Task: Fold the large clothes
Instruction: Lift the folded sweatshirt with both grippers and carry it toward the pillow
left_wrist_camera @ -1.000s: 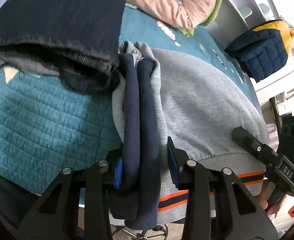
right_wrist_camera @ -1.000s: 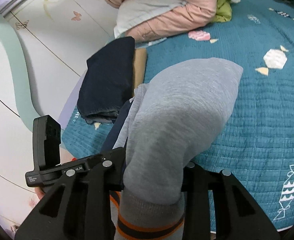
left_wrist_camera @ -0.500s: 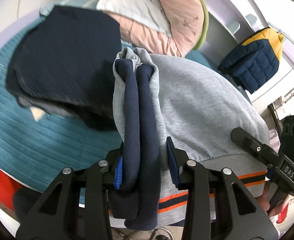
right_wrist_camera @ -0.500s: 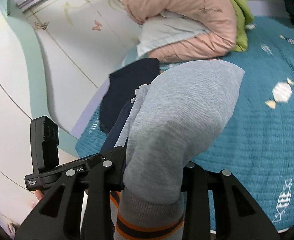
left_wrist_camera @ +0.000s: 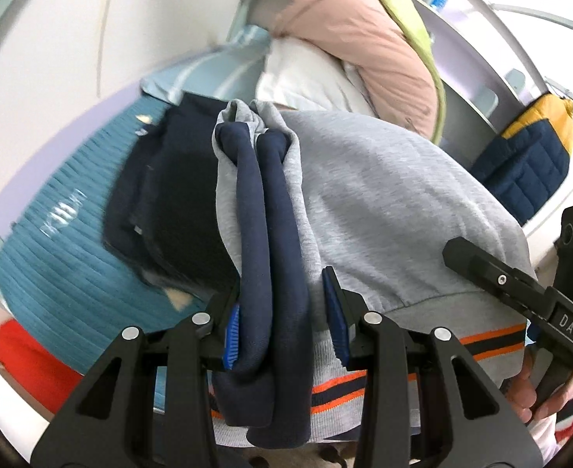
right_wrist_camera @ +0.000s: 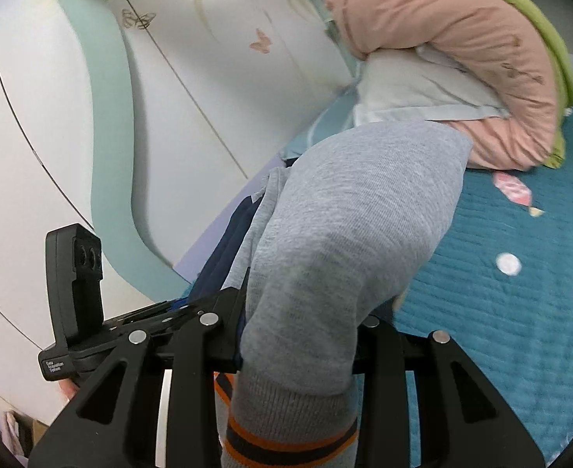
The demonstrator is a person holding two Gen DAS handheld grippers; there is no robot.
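Basically folded already: both the left gripper (left_wrist_camera: 284,329) and right gripper (right_wrist_camera: 298,335) clamp the grey sweatshirt (left_wrist_camera: 384,202) bundle aloft, probably just needs setting down on the teal quilt (right_wrist_camera: 501,312).

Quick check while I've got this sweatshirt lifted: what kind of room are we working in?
Most likely a child's bedroom. A bed with a teal quilted bedspread, a rolled pink and green duvet over a white pillow, and butterfly decals on the pale cabinet doors point to that.
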